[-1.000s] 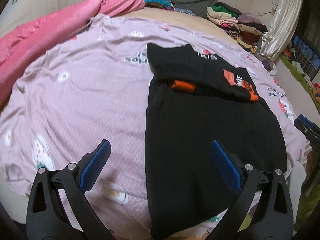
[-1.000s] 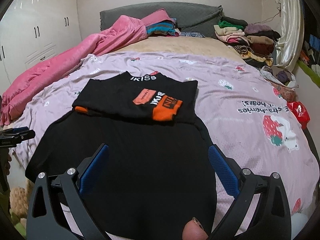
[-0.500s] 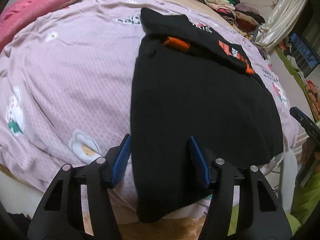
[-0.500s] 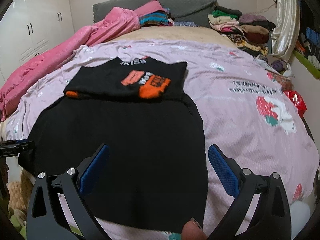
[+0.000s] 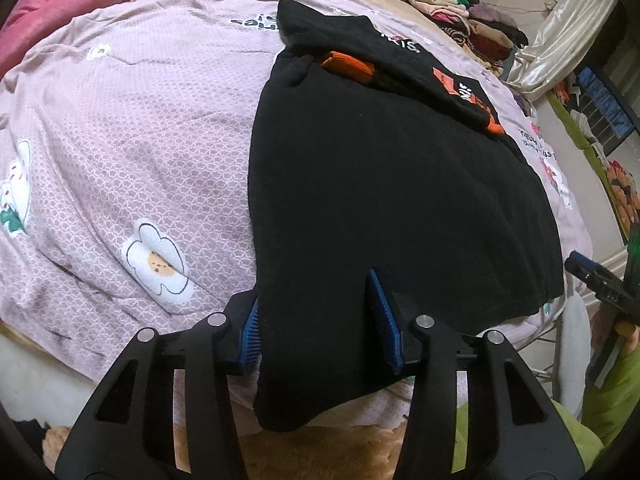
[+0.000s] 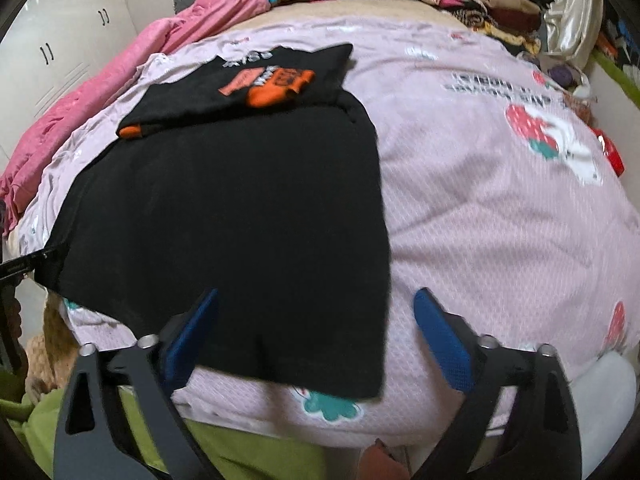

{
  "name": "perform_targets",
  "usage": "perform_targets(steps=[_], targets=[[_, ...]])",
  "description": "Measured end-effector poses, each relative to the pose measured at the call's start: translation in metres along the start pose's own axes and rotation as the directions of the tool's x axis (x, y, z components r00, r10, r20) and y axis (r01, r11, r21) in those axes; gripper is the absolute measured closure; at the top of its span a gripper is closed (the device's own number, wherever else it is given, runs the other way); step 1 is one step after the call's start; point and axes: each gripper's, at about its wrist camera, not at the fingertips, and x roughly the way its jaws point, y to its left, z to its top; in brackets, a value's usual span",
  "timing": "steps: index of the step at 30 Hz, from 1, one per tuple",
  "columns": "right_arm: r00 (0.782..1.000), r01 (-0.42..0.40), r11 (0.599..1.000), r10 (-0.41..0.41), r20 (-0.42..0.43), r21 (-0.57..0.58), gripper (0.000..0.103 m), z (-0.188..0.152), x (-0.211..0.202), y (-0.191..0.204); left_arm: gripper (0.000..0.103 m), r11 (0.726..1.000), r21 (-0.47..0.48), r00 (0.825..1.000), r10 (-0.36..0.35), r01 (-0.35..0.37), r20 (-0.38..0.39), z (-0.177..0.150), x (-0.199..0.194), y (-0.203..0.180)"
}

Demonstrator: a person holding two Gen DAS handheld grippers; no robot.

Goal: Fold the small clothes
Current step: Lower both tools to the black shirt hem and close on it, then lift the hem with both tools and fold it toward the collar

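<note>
A black garment lies flat on the lilac bedsheet, its top folded down showing orange print. Its near left corner hangs over the bed edge. My left gripper is partly closed, its blue pads standing either side of that corner without pinching it. In the right wrist view the garment fills the left half. My right gripper is open wide around the near right corner of the hem, empty. The right gripper also shows at the left wrist view's right edge.
A pink blanket lies along the far left of the bed. Folded clothes are stacked at the headboard. A red bag sits at the right edge. Green fabric lies below the bed edge.
Both grippers have dropped to the near edge of the bed. The left jaws have narrowed around the garment's near left corner. The right gripper has stayed open and come down over the near right corner.
</note>
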Motion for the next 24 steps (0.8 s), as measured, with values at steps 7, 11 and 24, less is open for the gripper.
perform_targets(steps=[7, 11, 24], targets=[[0.997, -0.011, 1.000, 0.012, -0.071, 0.016, 0.048, -0.014, 0.016, -0.014, 0.064, 1.000, -0.010, 1.000, -0.006, 0.006, 0.000, -0.002, 0.000, 0.002], [0.997, -0.042, 0.998, 0.045, -0.060, 0.049, 0.073, -0.019, 0.019, -0.021, 0.064, 1.000, -0.022, 1.000, -0.014, 0.014, -0.002, -0.002, 0.001, 0.006], [0.978, -0.169, 0.986, 0.165, 0.130, 0.017, 0.096, 0.029, -0.041, -0.020, 0.099, 0.989, -0.071, 0.990, -0.125, 0.129, 0.063, 0.016, -0.037, 0.005]])
